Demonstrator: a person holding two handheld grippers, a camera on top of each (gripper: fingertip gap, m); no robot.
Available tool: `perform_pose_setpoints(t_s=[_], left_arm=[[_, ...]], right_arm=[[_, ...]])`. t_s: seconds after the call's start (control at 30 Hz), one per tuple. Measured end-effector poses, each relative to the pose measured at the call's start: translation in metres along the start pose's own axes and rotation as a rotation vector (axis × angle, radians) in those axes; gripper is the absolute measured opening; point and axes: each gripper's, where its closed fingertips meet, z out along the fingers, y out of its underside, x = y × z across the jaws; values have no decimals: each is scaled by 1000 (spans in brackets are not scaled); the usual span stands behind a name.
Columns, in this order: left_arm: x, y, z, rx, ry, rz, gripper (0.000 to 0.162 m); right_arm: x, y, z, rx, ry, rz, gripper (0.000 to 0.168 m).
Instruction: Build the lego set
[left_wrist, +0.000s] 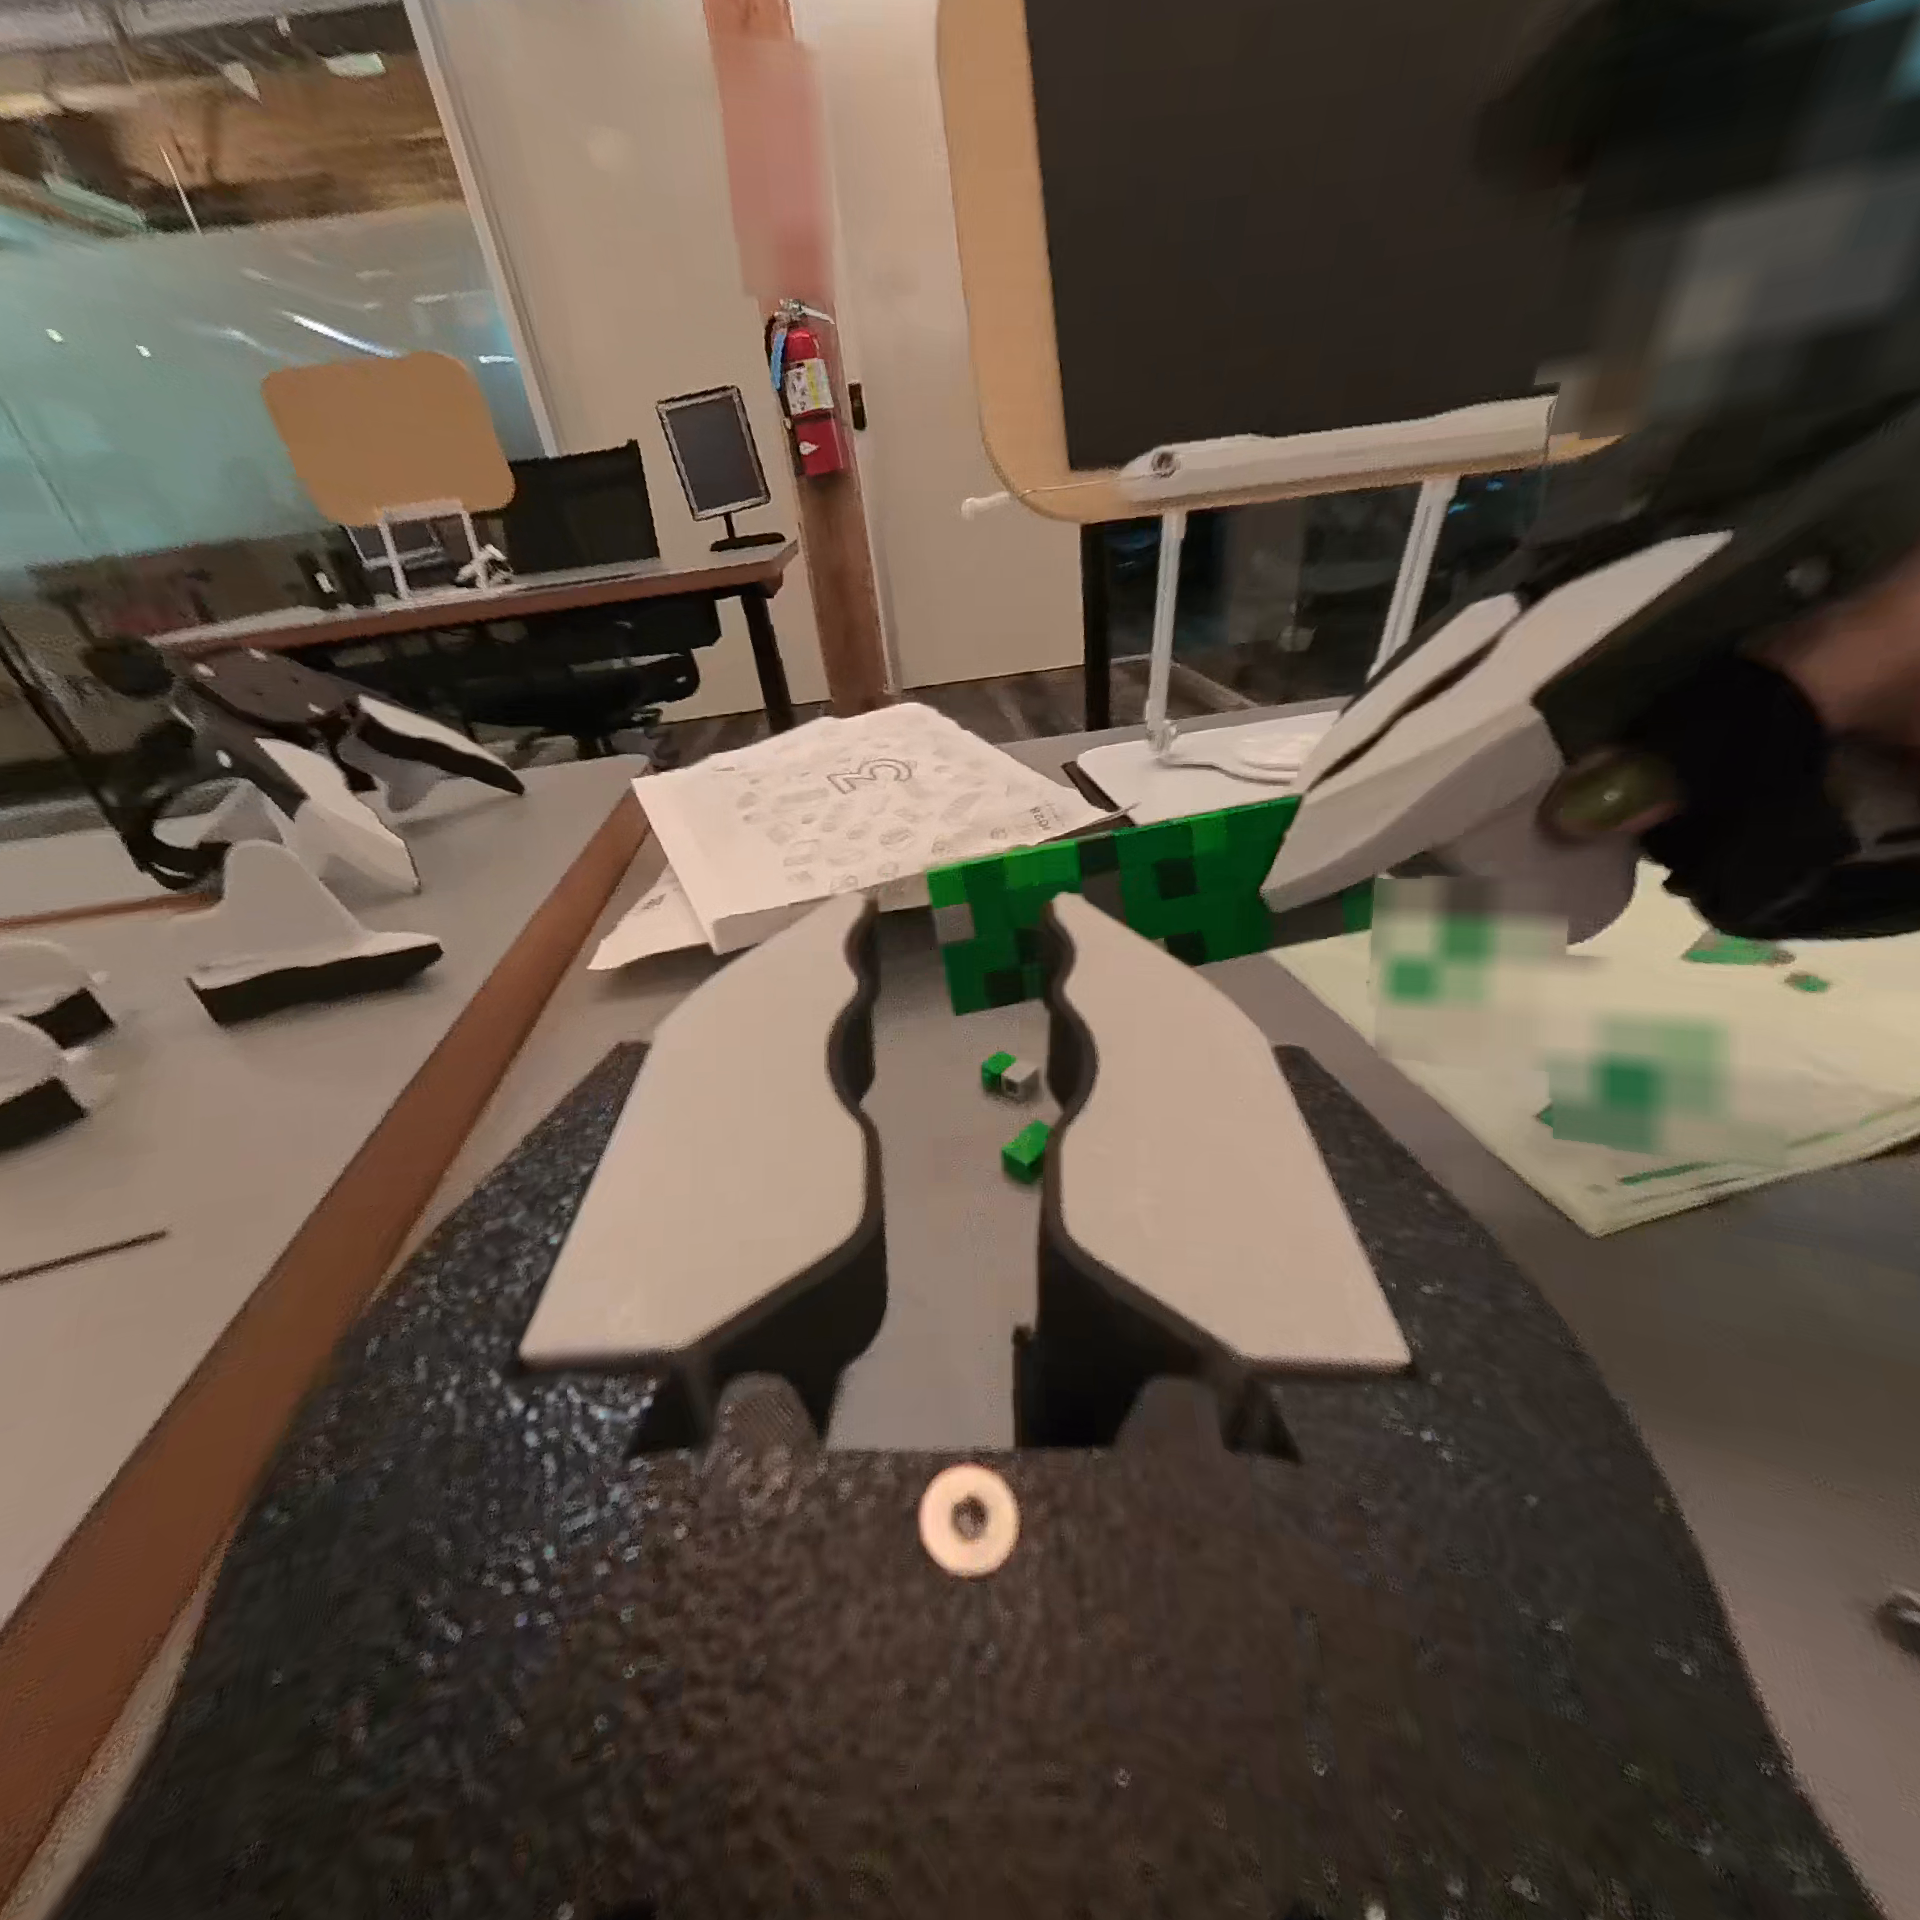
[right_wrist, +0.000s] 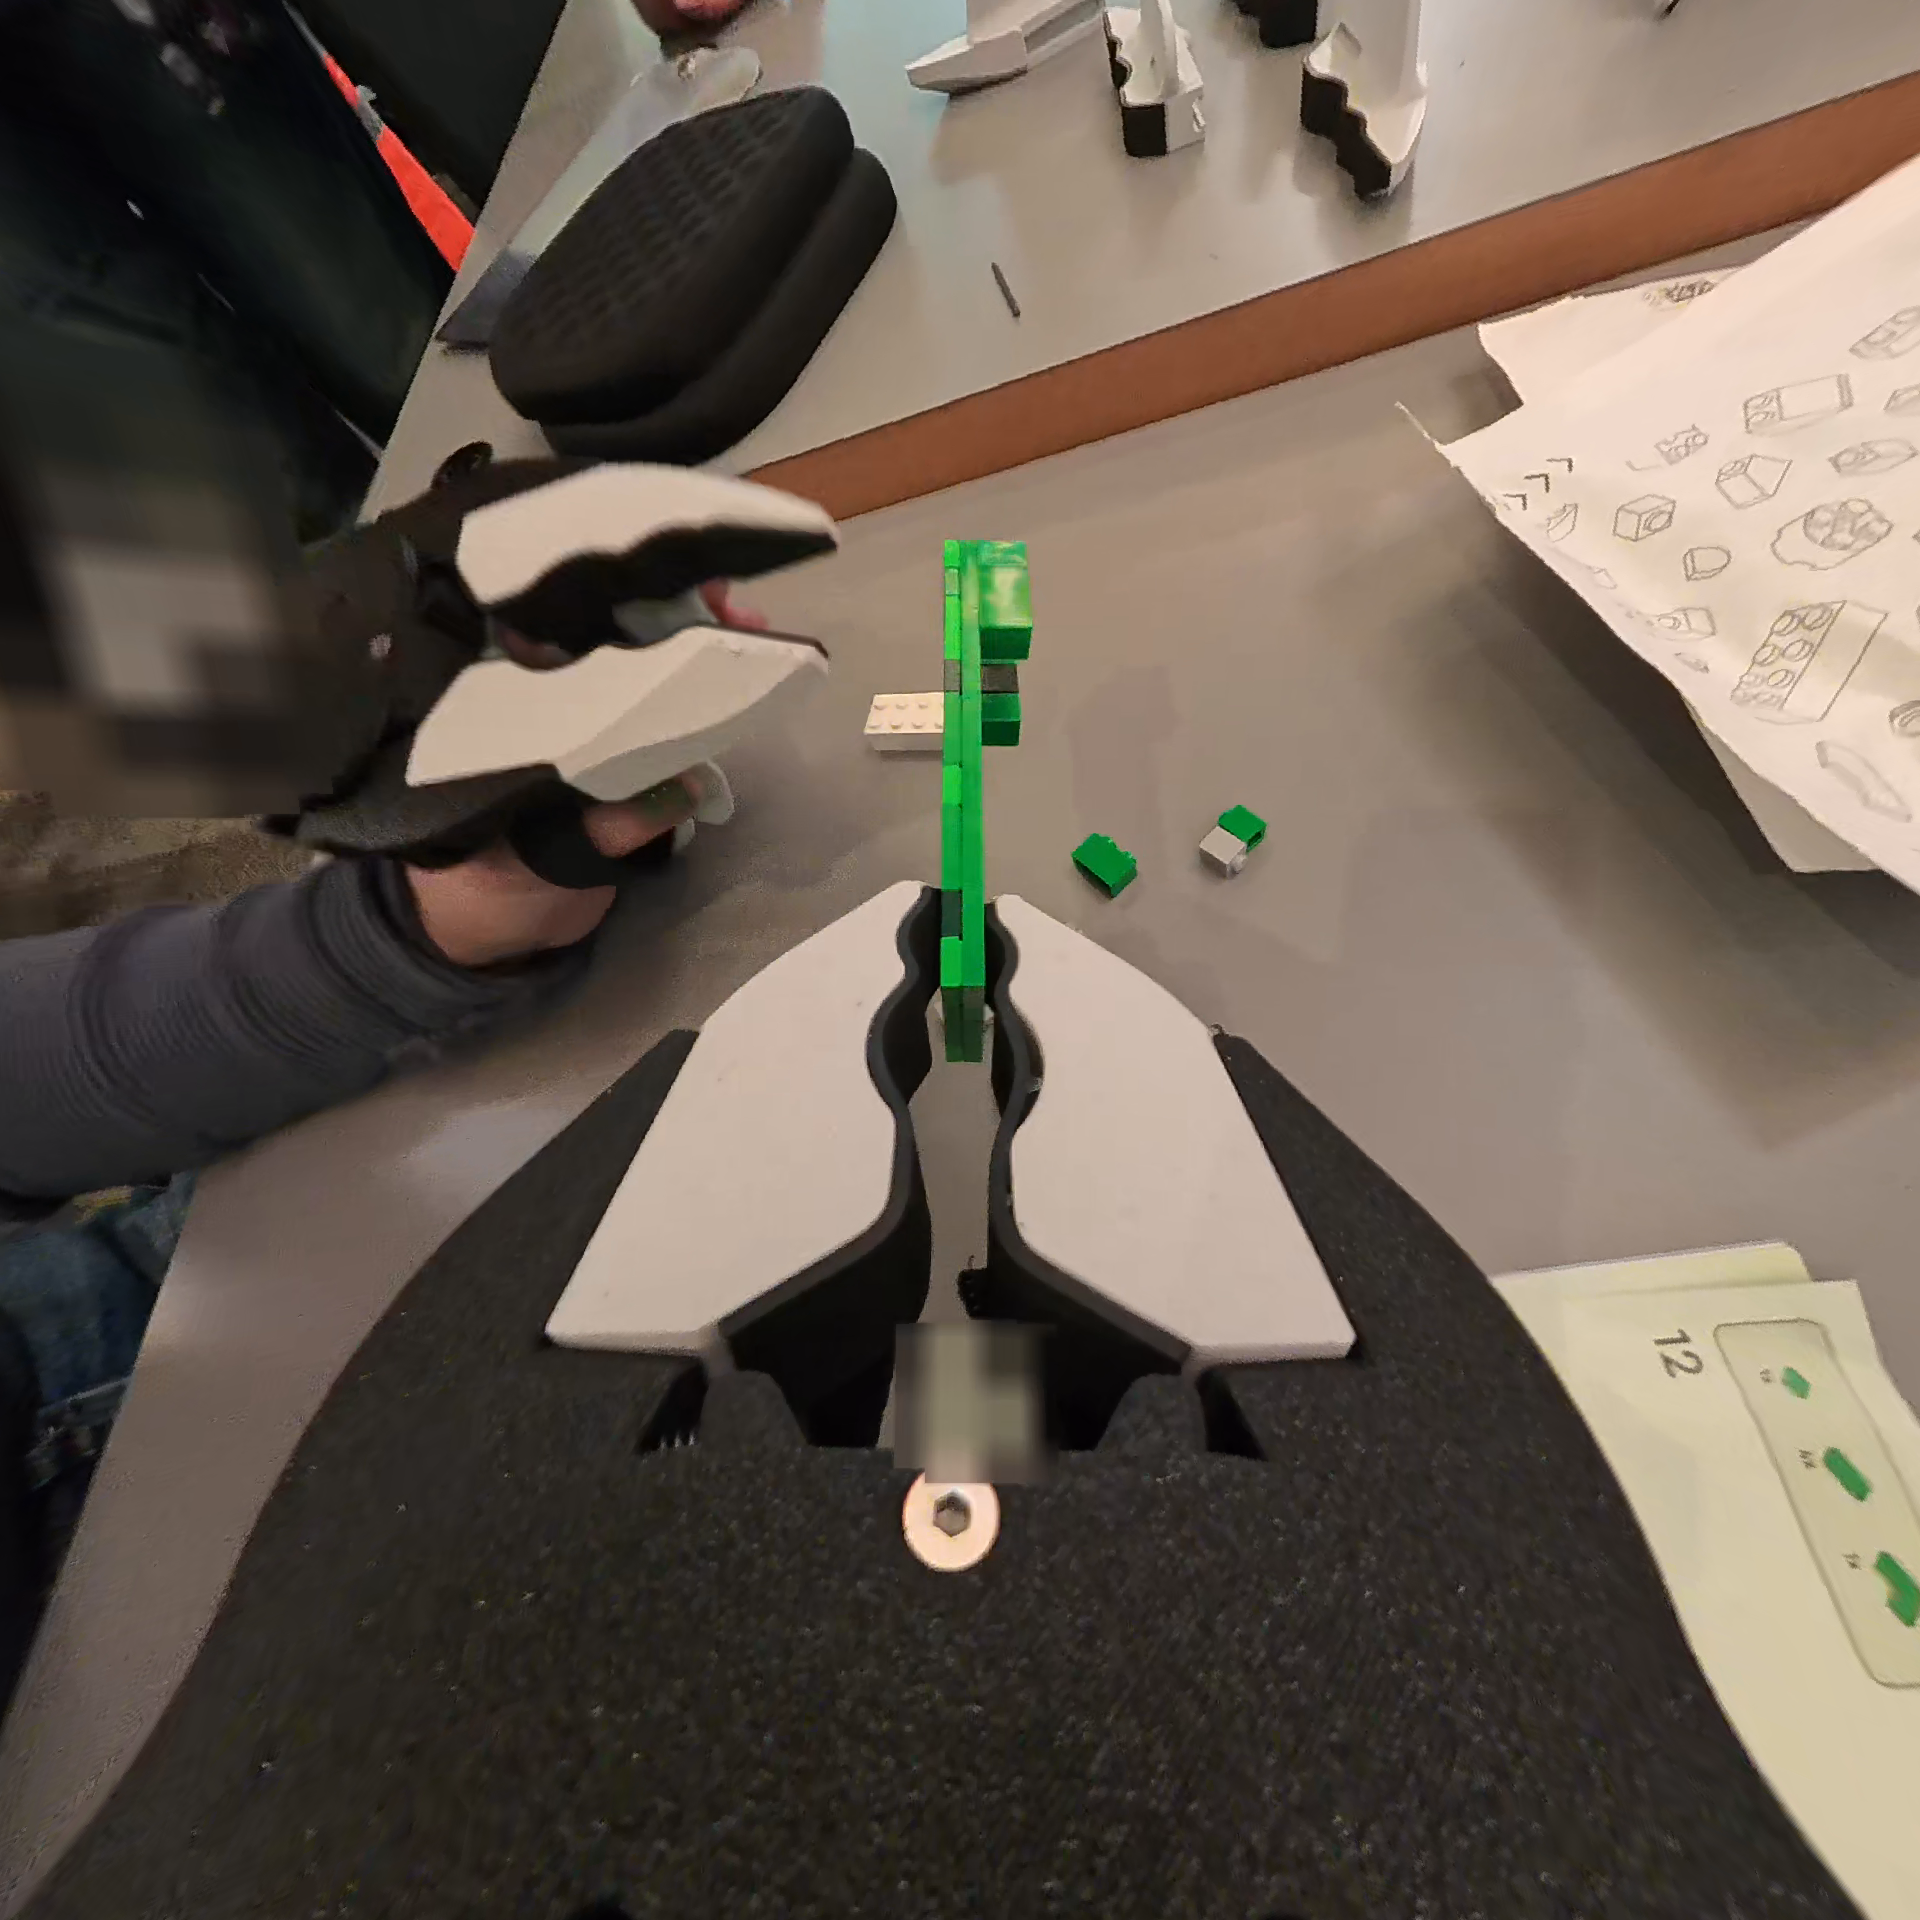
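The right gripper (right_wrist: 961, 977), with pale grey fingers and wavy black pads, is pinching the near end of a flat green plastic brick panel (right_wrist: 964, 790) flecked with darker green and grey squares; the panel stands on edge above the grey counter (right_wrist: 1403, 1039), running away from the camera, with a few small green and dark bricks stuck to its right face. In the left wrist view the same panel (left_wrist: 1143, 894) shows its broad pixel-patterned face, and the right gripper (left_wrist: 1351, 831) grips it from the right side.

The left gripper (left_wrist: 961, 987) is spread, nothing between its fingers, and it hangs above the counter (left_wrist: 1558, 1403) just short of the panel. From the right wrist view it (right_wrist: 800, 613) sits to the panel's left, apart from it, held by a gloved hand (right_wrist: 520, 894) in a grey sleeve.

Loose on the counter near the panel lie a small green brick (right_wrist: 1104, 862) and a green-and-grey brick pair (right_wrist: 1233, 840), both to its right, and a white studded brick (right_wrist: 906, 720) partly hidden behind it on the left. A pale instruction booklet (right_wrist: 1683, 1455) lies at the near right; a white paper bag printed with brick outlines (right_wrist: 1714, 582) lies farther back.

Beyond a brown wooden strip (right_wrist: 1195, 343), spare grey-and-black gripper fingers (right_wrist: 1361, 94) stand on a second counter. The room behind holds a desk, a red fire extinguisher (left_wrist: 808, 390) and a dark board
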Motion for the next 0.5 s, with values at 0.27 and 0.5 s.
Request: perform_pose_setpoints(t_s=[0.27, 0.5], left_arm=[[0, 3, 0, 7, 260, -408, 71], [10, -13, -11, 78, 510, -708, 70]], right_arm=[[-9, 9, -9, -25, 35, -500, 6], [-33, -8, -9, 116, 128, -980, 6]])
